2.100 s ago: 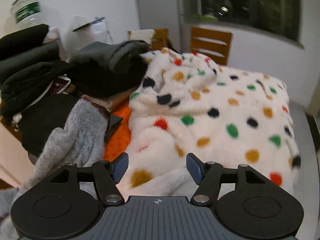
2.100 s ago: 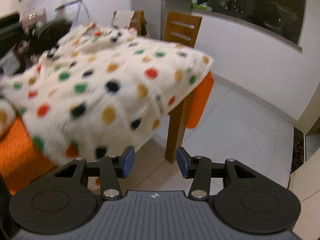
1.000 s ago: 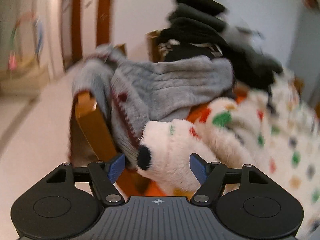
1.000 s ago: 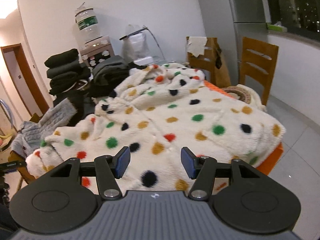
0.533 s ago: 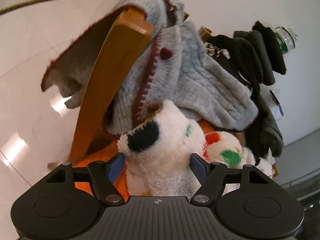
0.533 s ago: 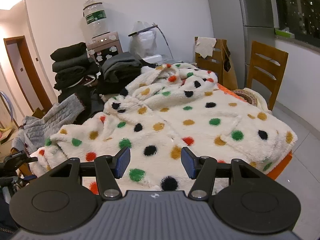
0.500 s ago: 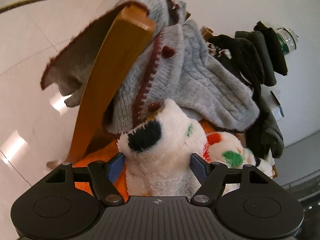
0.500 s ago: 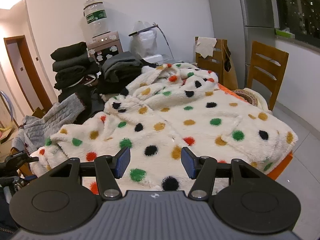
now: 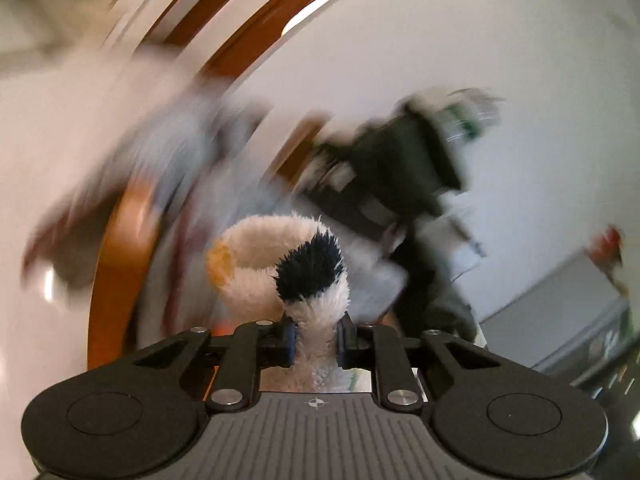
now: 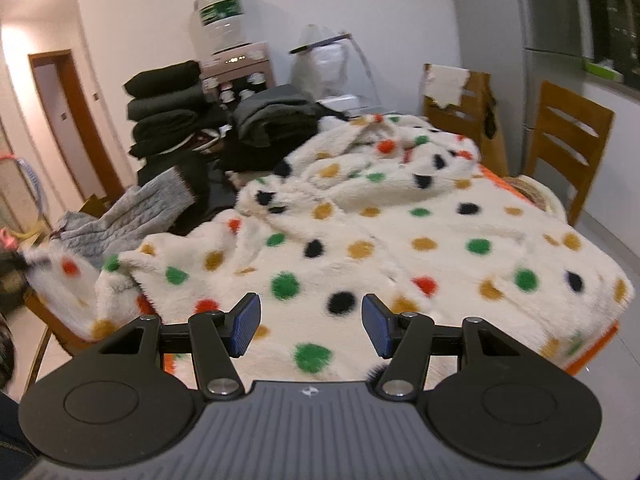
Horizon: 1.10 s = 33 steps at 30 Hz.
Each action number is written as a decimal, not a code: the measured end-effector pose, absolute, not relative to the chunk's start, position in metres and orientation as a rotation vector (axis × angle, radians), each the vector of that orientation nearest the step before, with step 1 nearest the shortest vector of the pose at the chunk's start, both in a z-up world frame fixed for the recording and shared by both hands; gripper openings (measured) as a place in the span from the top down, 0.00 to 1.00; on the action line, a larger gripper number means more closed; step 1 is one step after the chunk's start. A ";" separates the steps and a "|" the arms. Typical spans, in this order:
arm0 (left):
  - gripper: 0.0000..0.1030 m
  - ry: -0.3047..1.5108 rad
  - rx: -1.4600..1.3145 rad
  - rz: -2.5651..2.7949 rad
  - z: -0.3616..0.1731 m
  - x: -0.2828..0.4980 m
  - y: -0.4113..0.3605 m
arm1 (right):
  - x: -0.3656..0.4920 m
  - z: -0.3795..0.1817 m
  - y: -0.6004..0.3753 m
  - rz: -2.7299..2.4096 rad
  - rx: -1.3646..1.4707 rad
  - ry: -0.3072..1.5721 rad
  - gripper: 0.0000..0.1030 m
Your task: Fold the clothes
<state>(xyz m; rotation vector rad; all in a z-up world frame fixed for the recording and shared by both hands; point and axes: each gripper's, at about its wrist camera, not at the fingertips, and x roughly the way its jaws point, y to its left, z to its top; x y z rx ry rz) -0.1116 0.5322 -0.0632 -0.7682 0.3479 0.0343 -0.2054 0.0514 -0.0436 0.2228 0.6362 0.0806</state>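
One white fleece garment (image 10: 400, 236) dotted in green, black, orange and mustard is lying spread over the table (image 10: 596, 344), covering nearly all of it; only an orange edge of the table is showing at the near right corner. The left gripper (image 9: 314, 338) is pinching one cuff-like end of that garment: its jaws have just been closing and the pads are now pressing the fleece between them, a black dot and a mustard dot showing on the loop above. The right gripper (image 10: 311, 330) is hanging over the near edge of the garment with its two blue pads standing apart and nothing between them.

One grey knitted sweater (image 10: 132, 216) is draping off the left end of the table. Behind it one stack of dark folded clothes (image 10: 166, 108) is rising, with a second darker heap (image 10: 272, 120) beside it. One water bottle (image 10: 220, 12) is sitting on a dispenser at the wall. Two wooden chairs (image 10: 568, 136) are standing at the right.

The left wrist view is heavily smeared: the sweater, a wooden chair back and the dark clothes are only blurs there.
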 end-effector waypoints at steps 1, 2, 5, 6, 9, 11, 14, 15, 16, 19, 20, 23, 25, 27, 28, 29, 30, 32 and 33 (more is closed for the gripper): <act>0.81 0.297 -0.739 0.068 -0.050 -0.113 0.537 | -0.200 -0.043 0.055 0.095 0.218 0.635 0.39; 0.81 0.250 -0.716 0.107 -0.038 -0.115 0.542 | -0.194 -0.042 0.059 0.108 0.214 0.630 0.39; 0.81 0.140 -0.642 0.240 -0.008 -0.119 0.560 | -0.179 -0.039 0.071 0.141 0.206 0.612 0.39; 0.81 0.117 -0.619 0.287 -0.001 -0.119 0.566 | -0.174 -0.038 0.075 0.149 0.204 0.604 0.39; 0.81 0.086 -0.548 0.355 0.008 -0.114 0.575 | -0.162 -0.032 0.085 0.164 0.197 0.585 0.39; 0.81 0.069 -0.541 0.365 0.011 -0.108 0.573 | -0.156 -0.028 0.089 0.169 0.193 0.570 0.39; 0.81 0.034 -0.512 0.359 0.017 -0.105 0.561 | -0.150 -0.020 0.090 0.164 0.178 0.545 0.39; 0.81 0.019 -0.491 0.342 0.019 -0.106 0.552 | -0.149 -0.018 0.087 0.159 0.177 0.541 0.39; 0.81 0.006 -0.468 0.325 0.023 -0.107 0.542 | -0.148 -0.016 0.085 0.155 0.175 0.536 0.39; 0.81 -0.025 -0.395 0.246 0.033 -0.110 0.507 | -0.143 -0.014 0.071 0.144 0.165 0.533 0.39; 0.81 -0.033 -0.370 0.224 0.036 -0.109 0.495 | -0.141 -0.014 0.064 0.143 0.160 0.535 0.39; 0.81 -0.041 -0.314 0.123 0.045 -0.108 0.451 | -0.134 -0.016 0.037 0.144 0.153 0.544 0.39; 0.81 -0.040 -0.285 0.024 0.049 -0.108 0.414 | -0.129 -0.019 0.016 0.148 0.152 0.552 0.39; 0.81 -0.031 -0.271 -0.077 0.047 -0.108 0.376 | -0.125 -0.021 -0.011 0.160 0.152 0.554 0.39; 0.81 -0.015 -0.262 -0.125 0.045 -0.109 0.355 | -0.123 -0.022 -0.025 0.168 0.153 0.553 0.39; 0.81 0.005 -0.252 -0.171 0.042 -0.110 0.333 | -0.121 -0.023 -0.040 0.176 0.154 0.553 0.39; 0.81 0.024 -0.242 -0.218 0.039 -0.111 0.311 | -0.118 -0.024 -0.055 0.184 0.155 0.559 0.39; 0.81 0.064 -0.222 -0.311 0.034 -0.113 0.267 | -0.114 -0.026 -0.085 0.203 0.156 0.565 0.39; 0.80 0.084 -0.204 -0.354 0.029 -0.117 0.244 | -0.113 -0.027 -0.099 0.215 0.150 0.563 0.39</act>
